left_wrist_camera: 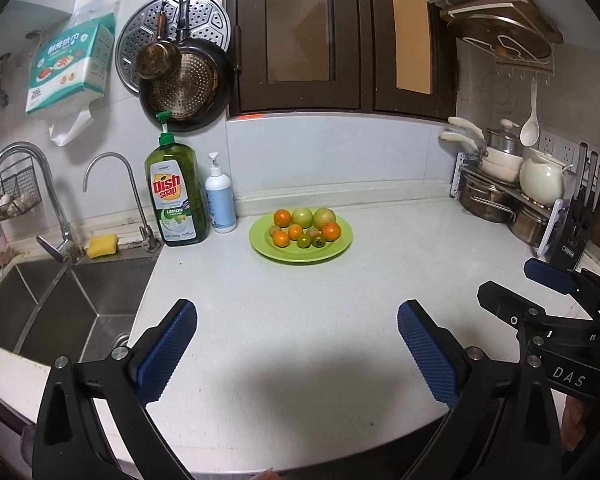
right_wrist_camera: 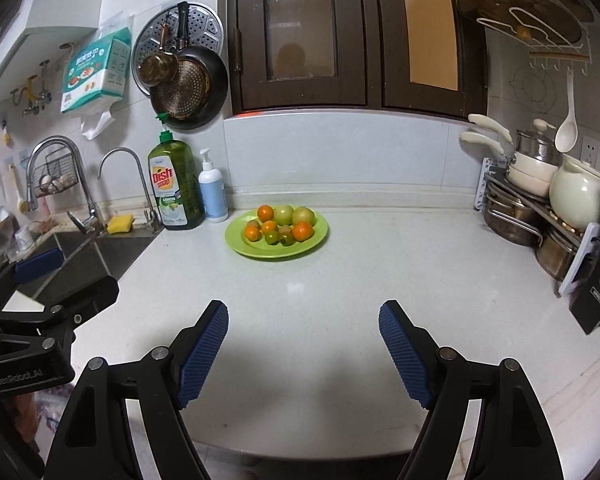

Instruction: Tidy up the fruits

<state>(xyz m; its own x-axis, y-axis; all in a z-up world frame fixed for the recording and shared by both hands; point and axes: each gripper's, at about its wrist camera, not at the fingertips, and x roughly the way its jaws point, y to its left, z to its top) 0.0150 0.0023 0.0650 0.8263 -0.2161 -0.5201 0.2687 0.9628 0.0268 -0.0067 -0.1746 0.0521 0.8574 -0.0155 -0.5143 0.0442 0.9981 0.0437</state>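
The green bottle [left_wrist_camera: 177, 196] at the back of the desk [left_wrist_camera: 300, 340] read "Dish soap" in red and yellow, with "LEMON" on a lower band of its label; finer print there was too small to read. Just beside it stood a white pump bottle [left_wrist_camera: 220, 200] with a pale blue label whose writing could not be made out. A packet of paper towels [left_wrist_camera: 70, 64] hung on the wall in a clear bag, printed with characters too blurred to read. On the body of the right gripper [right_wrist_camera: 304, 356], seen at the edge of the left wrist view, the letters "DAS" showed; on the left gripper [left_wrist_camera: 298, 354], seen in the right wrist view, "GenRobot.AI" could be read. The fruits lay in a green plate [left_wrist_camera: 300, 256] near the back of the desk, beside the pump bottle: two pale green round fruits [left_wrist_camera: 314, 218] at the rear, four oranges [left_wrist_camera: 331, 231] around them, and small green and brownish fruits in the middle. A wire basket [left_wrist_camera: 14, 196] hung on the faucet [left_wrist_camera: 28, 184] over the sink [left_wrist_camera: 60, 300], holding pale rounded objects. Both grippers hovered over the bare desk well short of the plate, the left one's blue fingers [left_wrist_camera: 168, 352] spread wide with nothing between them, the right one's fingers [right_wrist_camera: 202, 352] also parted and empty.
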